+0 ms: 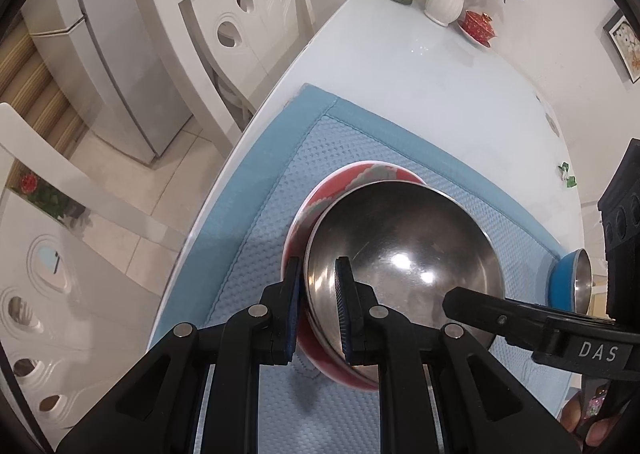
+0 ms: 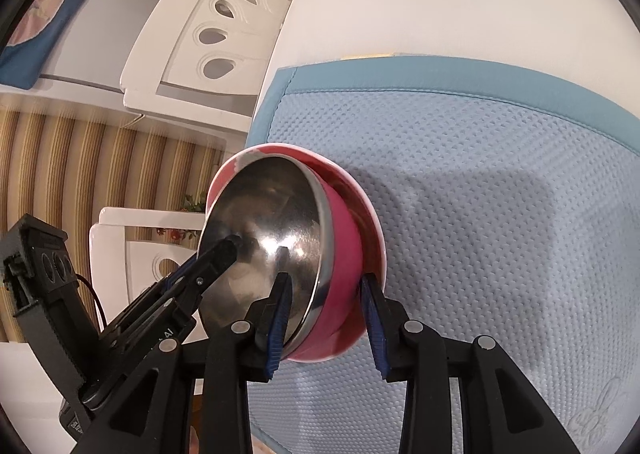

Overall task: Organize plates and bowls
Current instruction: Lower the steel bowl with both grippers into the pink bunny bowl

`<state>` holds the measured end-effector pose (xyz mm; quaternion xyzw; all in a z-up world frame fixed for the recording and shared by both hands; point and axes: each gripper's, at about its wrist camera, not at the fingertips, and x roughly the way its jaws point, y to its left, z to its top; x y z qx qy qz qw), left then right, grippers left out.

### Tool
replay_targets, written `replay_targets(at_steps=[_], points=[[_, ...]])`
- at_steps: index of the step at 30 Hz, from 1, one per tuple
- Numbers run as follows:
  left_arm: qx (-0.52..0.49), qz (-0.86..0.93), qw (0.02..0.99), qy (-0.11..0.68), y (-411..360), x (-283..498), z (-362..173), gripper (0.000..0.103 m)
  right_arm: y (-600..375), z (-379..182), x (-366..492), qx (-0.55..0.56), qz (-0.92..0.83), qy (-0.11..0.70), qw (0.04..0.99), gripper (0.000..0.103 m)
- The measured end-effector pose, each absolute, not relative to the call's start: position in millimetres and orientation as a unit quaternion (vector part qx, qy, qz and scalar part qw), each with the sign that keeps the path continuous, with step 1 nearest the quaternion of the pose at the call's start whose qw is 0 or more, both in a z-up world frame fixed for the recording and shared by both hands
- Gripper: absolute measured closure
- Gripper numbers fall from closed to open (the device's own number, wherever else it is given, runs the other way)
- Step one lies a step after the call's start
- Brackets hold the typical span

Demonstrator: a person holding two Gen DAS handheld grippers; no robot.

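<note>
A steel bowl (image 1: pixel 404 250) with a pink outside (image 2: pixel 340 274) sits nested in a red patterned bowl (image 1: pixel 376 171) on the blue mat (image 1: pixel 280 182). My left gripper (image 1: pixel 319 294) is shut on the near rims of both bowls, one pad inside the steel bowl and one outside the red bowl. My right gripper (image 2: pixel 326 310) straddles the same stack's rim from the other side. Its pads stand a little apart from the bowls, so it is open. In the right wrist view the left gripper (image 2: pixel 230 248) reaches into the steel bowl.
A blue bowl with a steel inside (image 1: pixel 570 280) stands at the mat's right edge. On the white table (image 1: pixel 420 66), far back, are two vases with flowers (image 1: pixel 444 0) and a red cup on a saucer (image 1: pixel 478 26). White chairs (image 1: pixel 224 14) stand beside the table.
</note>
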<state>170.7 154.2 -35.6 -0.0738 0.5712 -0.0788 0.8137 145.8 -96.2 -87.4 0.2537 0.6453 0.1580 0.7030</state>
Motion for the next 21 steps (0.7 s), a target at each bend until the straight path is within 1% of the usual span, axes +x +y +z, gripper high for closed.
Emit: replay_targets(at_steps=[21], points=[[-0.068, -0.091, 0.81, 0.575, 152.7, 145.9, -32.4, 0.089, -90.8, -78.5, 127.9, 0.26, 0.173, 0.649, 0.694, 0.069]])
